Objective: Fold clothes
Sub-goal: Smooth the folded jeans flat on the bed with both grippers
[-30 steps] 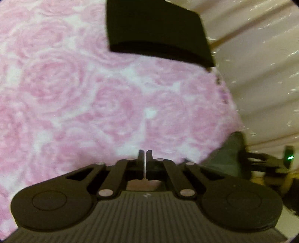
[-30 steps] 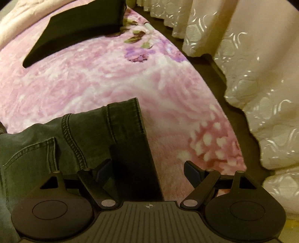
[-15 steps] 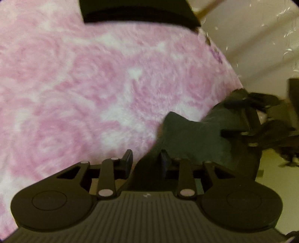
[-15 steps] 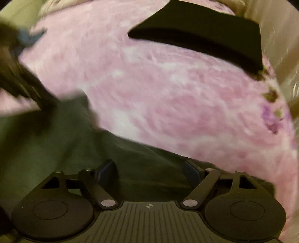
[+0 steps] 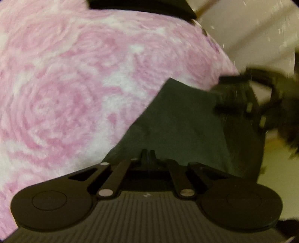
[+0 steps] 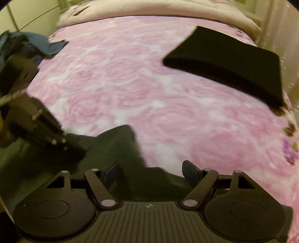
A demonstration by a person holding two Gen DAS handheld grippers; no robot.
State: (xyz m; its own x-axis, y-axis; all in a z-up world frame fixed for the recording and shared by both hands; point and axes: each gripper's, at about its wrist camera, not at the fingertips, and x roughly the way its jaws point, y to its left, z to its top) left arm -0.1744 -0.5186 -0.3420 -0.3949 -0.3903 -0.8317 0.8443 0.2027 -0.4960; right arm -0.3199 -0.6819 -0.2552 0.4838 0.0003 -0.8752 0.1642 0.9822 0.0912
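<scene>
Two grips — left hand-held gripper (image 5: 148,155) clamps dark garment (image 5: 179,121), right hand-held gripper (image 6: 149,170) spread — pink blanket (image 6: 168,104) bare ahead.

- A dark grey-green denim garment (image 5: 179,119) lies on the near part of a fluffy pink-and-white rose-patterned blanket (image 5: 61,89). It lies rumpled rather than flat, with one pointed corner raised toward the middle of the bed. In the right wrist view the same garment (image 6: 119,147) spreads across the lower left, its edge running unevenly over the blanket (image 6: 168,104). Its seams and details are blurred.
- A black cloth, folded into a neat thick rectangle (image 6: 228,63), rests flat near the far right edge of the blanket, well apart from the denim piece. In the left wrist view only its near edge (image 5: 142,7) shows at the top.
</scene>
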